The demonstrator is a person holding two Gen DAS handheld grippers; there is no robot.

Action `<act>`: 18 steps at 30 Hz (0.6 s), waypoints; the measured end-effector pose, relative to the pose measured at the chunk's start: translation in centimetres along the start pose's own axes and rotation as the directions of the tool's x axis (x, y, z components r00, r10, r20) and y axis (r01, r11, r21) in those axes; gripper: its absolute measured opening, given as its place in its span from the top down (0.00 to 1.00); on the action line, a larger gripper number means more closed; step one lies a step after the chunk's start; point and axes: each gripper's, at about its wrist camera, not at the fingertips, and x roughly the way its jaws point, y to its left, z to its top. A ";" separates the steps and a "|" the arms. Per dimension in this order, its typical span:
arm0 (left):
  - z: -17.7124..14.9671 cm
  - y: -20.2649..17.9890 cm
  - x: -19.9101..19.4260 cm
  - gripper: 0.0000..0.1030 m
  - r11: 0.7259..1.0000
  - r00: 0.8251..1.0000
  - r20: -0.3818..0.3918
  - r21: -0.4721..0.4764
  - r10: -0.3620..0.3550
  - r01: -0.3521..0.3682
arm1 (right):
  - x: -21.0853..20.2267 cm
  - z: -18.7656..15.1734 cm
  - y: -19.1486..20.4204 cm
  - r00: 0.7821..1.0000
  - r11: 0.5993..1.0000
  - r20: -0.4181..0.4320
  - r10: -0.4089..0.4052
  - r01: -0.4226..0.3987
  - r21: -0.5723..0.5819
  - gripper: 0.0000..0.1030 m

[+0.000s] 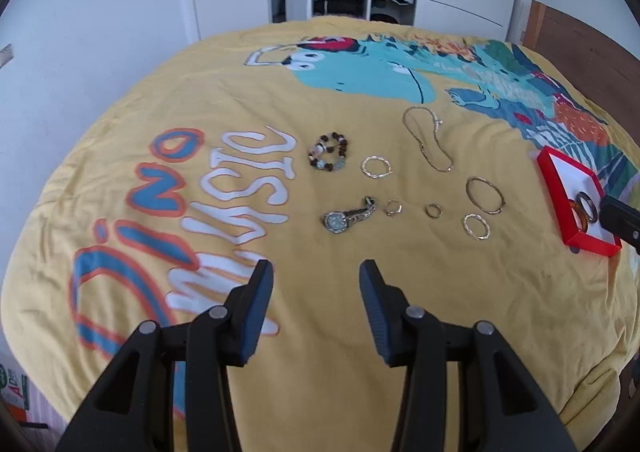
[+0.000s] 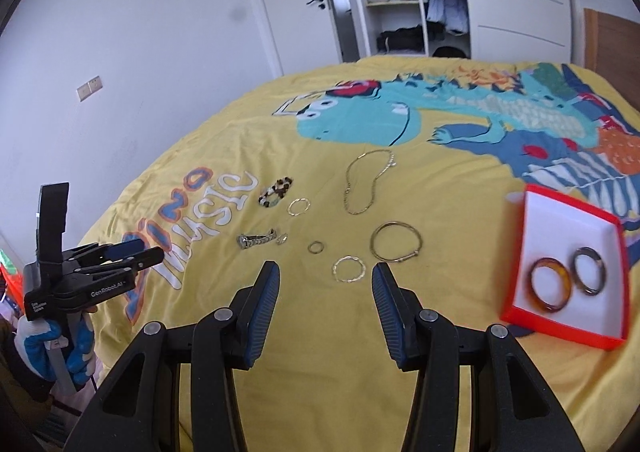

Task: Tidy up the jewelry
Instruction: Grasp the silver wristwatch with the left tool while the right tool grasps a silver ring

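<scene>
gold and silver jewelry lies loose on a yellow bedspread printed with a teal dinosaur, all of it left of a red-walled, white-lined box that serves as the landmark. inside the box an amber tortoiseshell bangle rests touching a darker grey bangle. nearest the box on its left sits a thin plain gold bangle, with a twisted gold hoop just below it. farther left are a small ring, a tiny hoop and a metal-link wristwatch; beyond them a fine gold chain, a second twisted hoop and a chunky beaded bracelet. the right gripper hangs wide apart and empty above the twisted hoop; the left gripper is likewise spread wide, holding nothing, well left of the box.
</scene>
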 end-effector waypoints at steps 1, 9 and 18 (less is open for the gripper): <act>0.3 0.0 1.0 0.58 1.000 1.000 -0.007 0.009 -0.015 0.015 | 1.3 0.3 0.0 1.000 1.000 -0.011 0.011 -0.011 -0.002 0.54; 1.5 0.3 7.6 0.58 0.992 0.990 -0.079 0.028 -0.118 0.121 | 8.8 1.3 -0.3 0.993 0.998 -0.094 0.066 -0.068 -0.017 0.54; 2.4 0.6 12.2 0.56 0.988 0.983 -0.106 0.022 -0.151 0.154 | 15.7 1.2 0.7 0.978 0.991 -0.180 0.109 -0.122 -0.062 0.54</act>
